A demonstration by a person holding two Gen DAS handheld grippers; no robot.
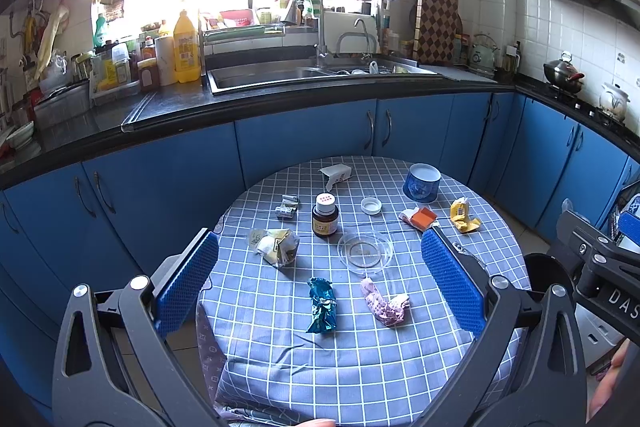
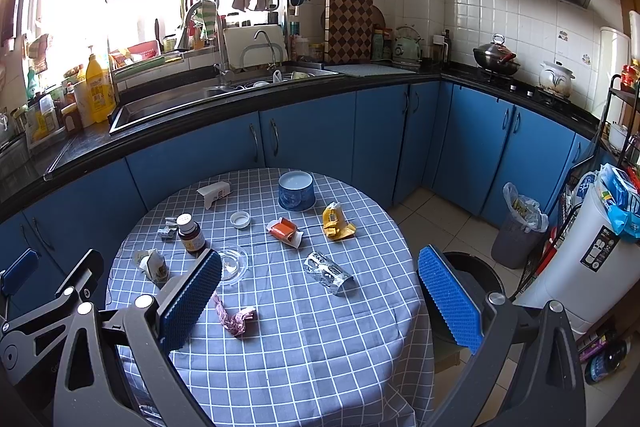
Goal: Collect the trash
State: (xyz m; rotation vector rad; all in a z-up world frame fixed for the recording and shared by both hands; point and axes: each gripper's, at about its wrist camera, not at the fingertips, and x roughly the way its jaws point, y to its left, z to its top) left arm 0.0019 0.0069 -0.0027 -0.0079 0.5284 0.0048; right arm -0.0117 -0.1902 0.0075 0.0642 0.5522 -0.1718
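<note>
Trash lies scattered on a round table with a blue checked cloth [image 1: 360,367]: a teal foil wrapper [image 1: 322,305], a pink wrapper [image 1: 384,303], a crumpled cream wrapper [image 1: 276,247], a yellow wrapper [image 1: 462,214], an orange-and-white box [image 1: 420,218], a small silver wrapper [image 1: 287,207] and a torn white carton [image 1: 335,175]. In the right wrist view a silver foil wrapper [image 2: 328,273] lies mid-table, with the pink wrapper [image 2: 234,319] nearer. My left gripper [image 1: 320,283] is open and empty above the near edge. My right gripper [image 2: 320,301] is open and empty too.
A brown medicine bottle [image 1: 325,215], a clear glass dish [image 1: 365,251], a white lid [image 1: 371,205] and a blue bowl [image 1: 422,182] stand on the table. A black bin [image 2: 476,275] sits right of the table, a lined grey bin [image 2: 518,227] farther off, blue cabinets [image 2: 304,143] behind.
</note>
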